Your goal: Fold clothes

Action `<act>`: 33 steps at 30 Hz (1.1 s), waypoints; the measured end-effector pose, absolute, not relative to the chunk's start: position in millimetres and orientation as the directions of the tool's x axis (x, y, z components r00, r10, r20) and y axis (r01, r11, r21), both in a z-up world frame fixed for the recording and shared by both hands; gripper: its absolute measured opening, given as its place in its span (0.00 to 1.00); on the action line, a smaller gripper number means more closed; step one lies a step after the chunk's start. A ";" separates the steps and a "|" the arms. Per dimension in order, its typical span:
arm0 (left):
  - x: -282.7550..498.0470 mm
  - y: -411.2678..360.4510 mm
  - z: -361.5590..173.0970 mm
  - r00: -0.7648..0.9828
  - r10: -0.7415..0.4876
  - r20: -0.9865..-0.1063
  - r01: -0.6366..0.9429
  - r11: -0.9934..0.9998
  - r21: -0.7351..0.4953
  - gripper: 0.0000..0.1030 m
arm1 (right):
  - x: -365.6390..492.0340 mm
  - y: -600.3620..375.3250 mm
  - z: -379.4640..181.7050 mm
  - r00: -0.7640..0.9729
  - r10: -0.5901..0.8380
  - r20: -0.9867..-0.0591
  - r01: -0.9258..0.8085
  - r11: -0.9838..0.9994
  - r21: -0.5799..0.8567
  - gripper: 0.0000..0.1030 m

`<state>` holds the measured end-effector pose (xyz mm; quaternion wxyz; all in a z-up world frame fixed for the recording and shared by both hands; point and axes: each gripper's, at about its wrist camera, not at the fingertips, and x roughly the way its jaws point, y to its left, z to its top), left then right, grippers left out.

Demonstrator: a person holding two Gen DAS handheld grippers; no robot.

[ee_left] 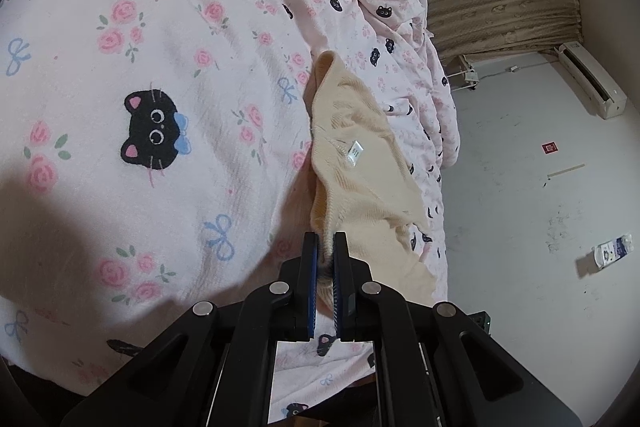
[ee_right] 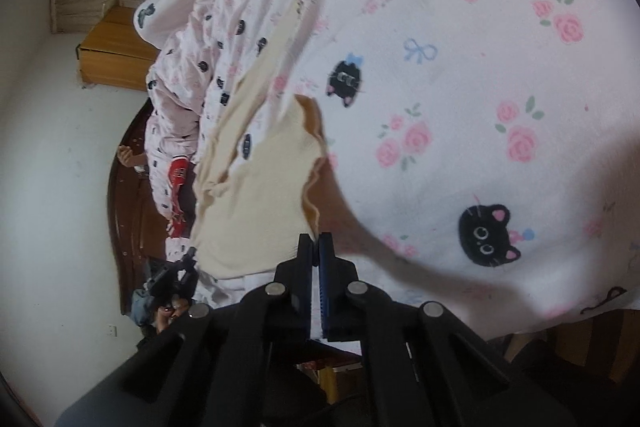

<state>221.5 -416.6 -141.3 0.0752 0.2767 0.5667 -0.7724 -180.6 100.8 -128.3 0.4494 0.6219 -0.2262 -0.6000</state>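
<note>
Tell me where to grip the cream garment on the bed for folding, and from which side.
Grip the cream garment at its hem corners nearest you, coming from the bed's near edge. That edge lifts off the sheet, so thin fingers can close over it. The left gripper and right gripper seem shut on it there.

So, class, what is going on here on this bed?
A person is folding a cream knitted garment on a pink bedsheet printed with black cats and roses, using two handheld grippers. The left gripper is shut on the garment's near edge. The right gripper is shut at another edge of the same garment; whether it has caught cloth is unclear. The garment lies partly lifted, not yet folded.
</note>
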 end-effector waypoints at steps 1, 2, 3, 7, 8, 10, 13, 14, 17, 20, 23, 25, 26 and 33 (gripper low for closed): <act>221.0 -417.1 -140.1 -0.837 0.200 -0.509 0.429 -0.339 -0.837 0.05 | -181.8 99.4 -125.8 0.182 -0.827 -0.532 0.253 -0.484 0.838 0.03; 220.2 -417.6 -138.5 -0.838 0.201 -0.507 0.428 -0.333 -0.840 0.05 | -183.1 98.0 -123.4 0.186 -0.833 -0.522 0.249 -0.474 0.845 0.03; 219.4 -418.2 -136.8 -0.839 0.202 -0.505 0.429 -0.327 -0.842 0.05 | -184.8 95.9 -120.0 0.188 -0.840 -0.509 0.244 -0.462 0.853 0.03; 214.4 -421.1 -125.3 -0.838 0.207 -0.505 0.433 -0.313 -0.845 0.05 | -193.6 84.3 -100.8 0.190 -0.867 -0.461 0.241 -0.414 0.878 0.03; 212.4 -422.6 -121.4 -0.837 0.207 -0.507 0.434 -0.312 -0.845 0.05 | -197.5 81.2 -94.4 0.189 -0.871 -0.453 0.244 -0.405 0.881 0.03; 208.7 -426.0 -114.4 -0.833 0.203 -0.515 0.443 -0.312 -0.840 0.05 | -206.3 75.2 -81.2 0.187 -0.880 -0.436 0.252 -0.386 0.887 0.03; 202.5 -434.1 -108.7 -0.827 0.200 -0.525 0.461 -0.294 -0.837 0.05 | -220.0 67.1 -64.2 0.182 -0.892 -0.413 0.258 -0.362 0.896 0.03; 200.4 -437.0 -107.9 -0.825 0.199 -0.528 0.467 -0.286 -0.837 0.05 | -224.5 64.5 -59.8 0.180 -0.895 -0.407 0.260 -0.356 0.898 0.03; 193.0 -445.7 -104.0 -0.819 0.195 -0.540 0.483 -0.274 -0.832 0.05 | -240.7 54.6 -49.5 0.175 -0.902 -0.396 0.263 -0.345 0.901 0.03; 183.3 -454.5 -98.6 -0.815 0.193 -0.547 0.493 -0.267 -0.828 0.05 | -258.5 42.4 -42.5 0.172 -0.906 -0.386 0.261 -0.336 0.905 0.03; 171.7 -463.0 -92.6 -0.809 0.190 -0.556 0.503 -0.267 -0.822 0.05 | -274.7 28.2 -39.1 0.173 -0.907 -0.384 0.264 -0.333 0.905 0.03; 163.3 -469.8 -91.4 -0.801 0.186 -0.569 0.517 -0.265 -0.814 0.05 | -285.4 18.3 -38.6 0.174 -0.906 -0.387 0.266 -0.335 0.904 0.03; 159.7 -473.1 -91.6 -0.797 0.183 -0.576 0.524 -0.264 -0.810 0.05 | -290.8 13.4 -38.4 0.174 -0.905 -0.389 0.267 -0.336 0.903 0.03; 136.6 -498.2 -103.8 -0.783 0.169 -0.599 0.559 -0.233 -0.796 0.05 | -326.1 -23.5 -48.1 0.179 -0.890 -0.418 0.259 -0.367 0.893 0.03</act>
